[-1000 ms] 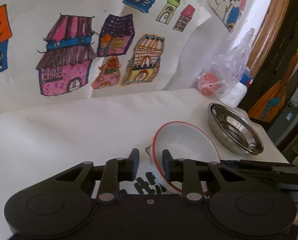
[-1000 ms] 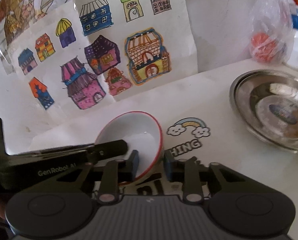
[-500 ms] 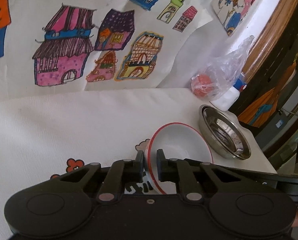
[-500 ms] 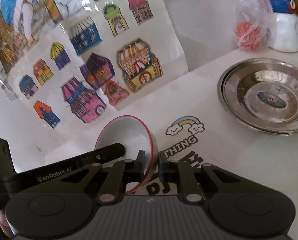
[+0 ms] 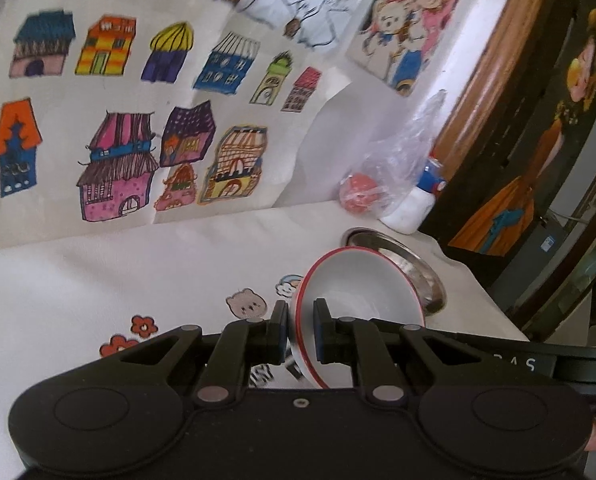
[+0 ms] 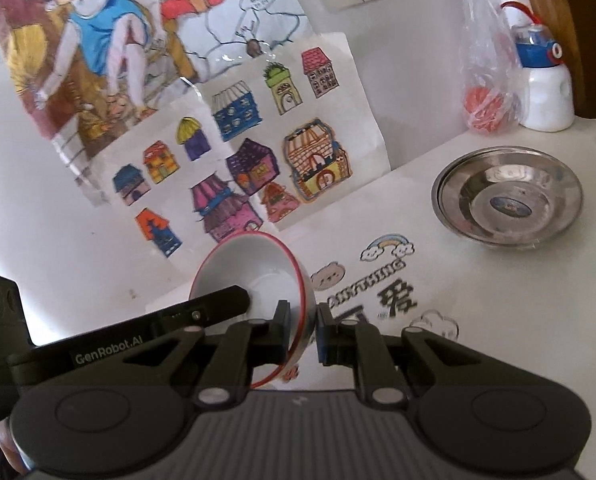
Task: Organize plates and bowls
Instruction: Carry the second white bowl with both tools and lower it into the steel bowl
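Gripping one white bowl [image 5: 353, 292] with a red rim, the left gripper [image 5: 300, 330] is clamping its jaws across the bowl's near wall. The bowl is tilting on edge, its opening facing right, above the white table [image 5: 98, 280] and in front of the steel dish [image 5: 417, 268].

In the right wrist view, the right gripper [image 6: 302, 330] is pinching the same bowl [image 6: 254, 264] on its opposite rim, opening facing left. The left gripper's finger [image 6: 218, 304] is reaching inside. One steel dish [image 6: 509, 196] is lying well right of the bowl.
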The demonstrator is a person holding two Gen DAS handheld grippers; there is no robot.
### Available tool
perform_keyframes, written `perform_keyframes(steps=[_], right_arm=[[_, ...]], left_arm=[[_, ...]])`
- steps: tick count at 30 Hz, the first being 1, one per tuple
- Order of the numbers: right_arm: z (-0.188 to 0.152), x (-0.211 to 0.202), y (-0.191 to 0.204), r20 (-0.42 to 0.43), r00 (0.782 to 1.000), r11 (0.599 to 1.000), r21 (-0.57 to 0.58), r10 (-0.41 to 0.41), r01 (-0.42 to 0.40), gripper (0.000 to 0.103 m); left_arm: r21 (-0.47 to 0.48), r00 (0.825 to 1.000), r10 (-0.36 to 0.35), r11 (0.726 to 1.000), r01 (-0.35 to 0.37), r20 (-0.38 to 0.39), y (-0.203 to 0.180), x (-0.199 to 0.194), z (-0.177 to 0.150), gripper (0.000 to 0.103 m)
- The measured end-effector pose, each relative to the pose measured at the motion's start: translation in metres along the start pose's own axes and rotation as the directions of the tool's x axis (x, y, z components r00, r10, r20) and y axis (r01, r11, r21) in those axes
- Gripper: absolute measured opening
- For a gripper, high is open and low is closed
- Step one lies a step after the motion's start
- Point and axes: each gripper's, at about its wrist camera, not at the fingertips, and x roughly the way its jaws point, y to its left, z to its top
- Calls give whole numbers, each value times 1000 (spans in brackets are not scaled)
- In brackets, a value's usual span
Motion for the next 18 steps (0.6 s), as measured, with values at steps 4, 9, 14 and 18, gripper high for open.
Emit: perform_keyframes(steps=[4,9,14,18], right_arm=[[-18,-20,7,0,1000,1000,1,2,-2,15],[-41,-38,14,-13,1000,1000,1,-1,1,15],[-62,-49,18,-30,999,1000,5,-12,12,15],[-75,-54,17,-52,998,1000,15,-22,23,16]], left_arm=[[13,1000,-4,1000,4,2,-12,-25,-11,13],[28,1000,-10,1000,10,-12,-22,-54,-30,13],[32,999,-10,999,11,-33,-27,-71,-47,13],[39,998,-7,999,9,-55,-29,-80,-61,13]])
